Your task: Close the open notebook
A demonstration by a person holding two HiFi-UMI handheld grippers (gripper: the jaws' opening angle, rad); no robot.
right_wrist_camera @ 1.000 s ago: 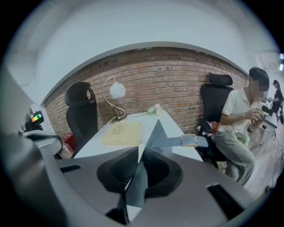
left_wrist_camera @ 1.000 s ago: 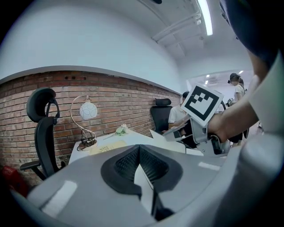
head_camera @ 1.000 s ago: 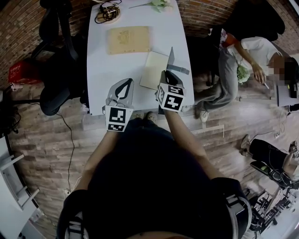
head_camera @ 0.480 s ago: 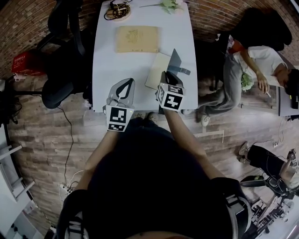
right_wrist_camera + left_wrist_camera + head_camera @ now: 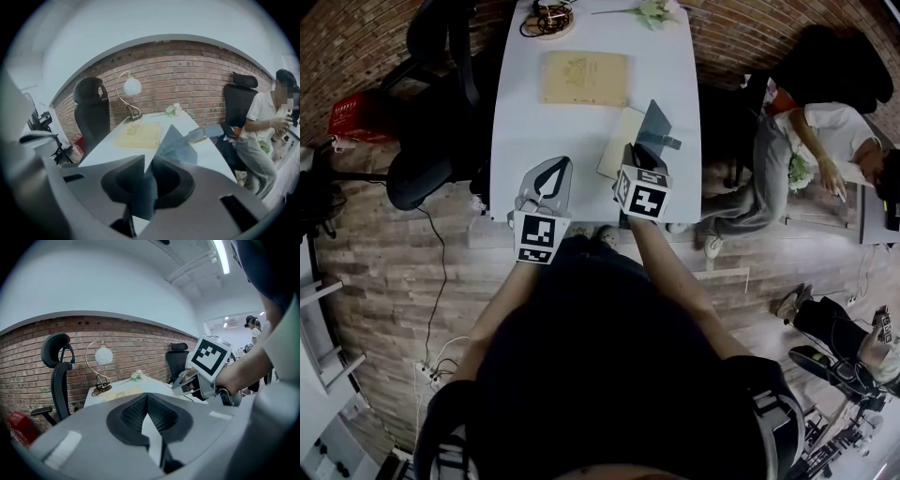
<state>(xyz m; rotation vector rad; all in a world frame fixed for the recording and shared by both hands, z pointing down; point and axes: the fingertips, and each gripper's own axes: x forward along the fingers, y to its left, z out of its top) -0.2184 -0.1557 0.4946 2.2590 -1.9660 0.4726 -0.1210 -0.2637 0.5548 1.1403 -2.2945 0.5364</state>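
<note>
Notebook (image 5: 622, 155) sits right of centre on the bench (image 5: 534, 122), cover (image 5: 656, 127) tilted up. Right gripper (image 5: 145, 161) jaws have just been opening, with the cover loose between them. Left gripper (image 5: 147, 395) is clenched and empty. Cover looks thin, light and semi-stiff: take it by the free edge.

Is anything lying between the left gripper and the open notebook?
No. In the head view, only bare white table separates the left gripper from the open notebook.
</note>
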